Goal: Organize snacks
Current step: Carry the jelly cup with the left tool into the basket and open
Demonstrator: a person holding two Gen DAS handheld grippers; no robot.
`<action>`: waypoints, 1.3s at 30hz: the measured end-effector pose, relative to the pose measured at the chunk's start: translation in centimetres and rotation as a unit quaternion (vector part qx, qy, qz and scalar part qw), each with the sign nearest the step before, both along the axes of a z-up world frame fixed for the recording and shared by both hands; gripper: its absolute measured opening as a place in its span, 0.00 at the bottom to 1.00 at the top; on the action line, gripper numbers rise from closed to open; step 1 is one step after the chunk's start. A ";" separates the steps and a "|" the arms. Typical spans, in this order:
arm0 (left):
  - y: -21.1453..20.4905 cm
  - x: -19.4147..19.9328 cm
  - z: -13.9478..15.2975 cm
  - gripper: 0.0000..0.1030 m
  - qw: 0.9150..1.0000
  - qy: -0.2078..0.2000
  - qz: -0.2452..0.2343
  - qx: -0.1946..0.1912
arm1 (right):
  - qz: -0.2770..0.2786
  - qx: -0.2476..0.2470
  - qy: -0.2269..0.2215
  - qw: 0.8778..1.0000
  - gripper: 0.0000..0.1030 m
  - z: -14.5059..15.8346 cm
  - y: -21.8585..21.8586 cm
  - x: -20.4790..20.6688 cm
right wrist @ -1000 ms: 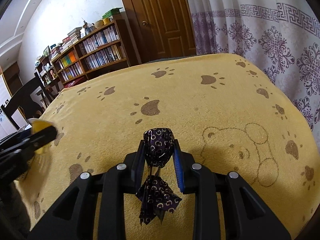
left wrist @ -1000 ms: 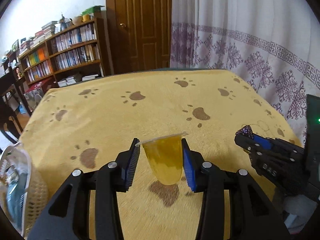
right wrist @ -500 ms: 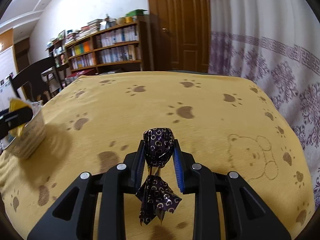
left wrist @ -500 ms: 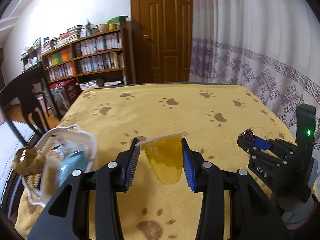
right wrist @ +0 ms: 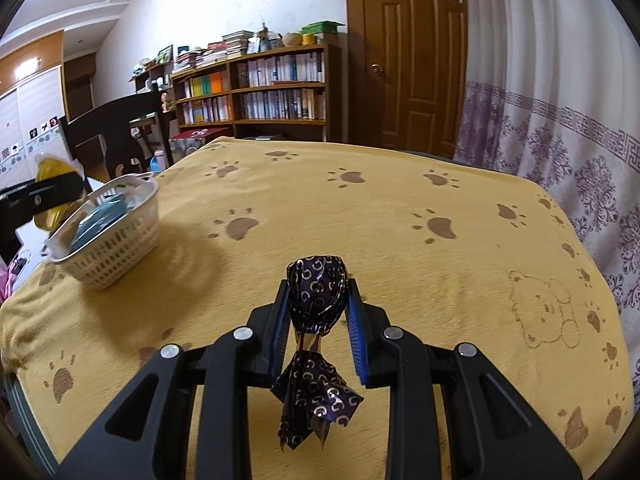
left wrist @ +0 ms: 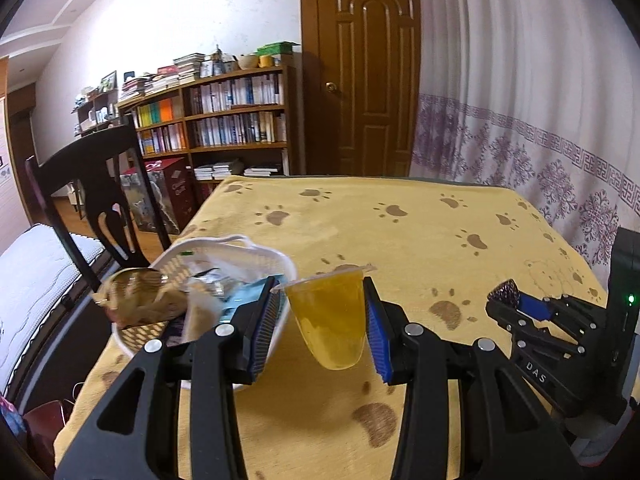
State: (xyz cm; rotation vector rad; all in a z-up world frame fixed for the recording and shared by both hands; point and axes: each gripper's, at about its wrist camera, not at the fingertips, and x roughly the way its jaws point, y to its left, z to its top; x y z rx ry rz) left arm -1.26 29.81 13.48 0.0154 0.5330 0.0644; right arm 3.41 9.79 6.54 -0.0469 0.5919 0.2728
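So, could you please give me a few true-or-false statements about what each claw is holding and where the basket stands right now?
1. The left claw is shut on a yellow jelly cup. True.
2. The right claw is open and holds nothing. False: it grips a purple foil-wrapped candy.
3. The white basket already holds several snack packets. True.
4. The jelly cup rests inside the basket. False: it is in the left claw, held above the cloth beside the basket.
5. The yellow cloth on the table has paw prints. True.
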 end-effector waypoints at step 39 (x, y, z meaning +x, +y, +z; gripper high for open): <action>11.7 0.2 -1.0 0.41 0.996 0.007 0.078 -0.032 | 0.022 0.040 0.015 0.999 0.26 0.1 2.5 -2.5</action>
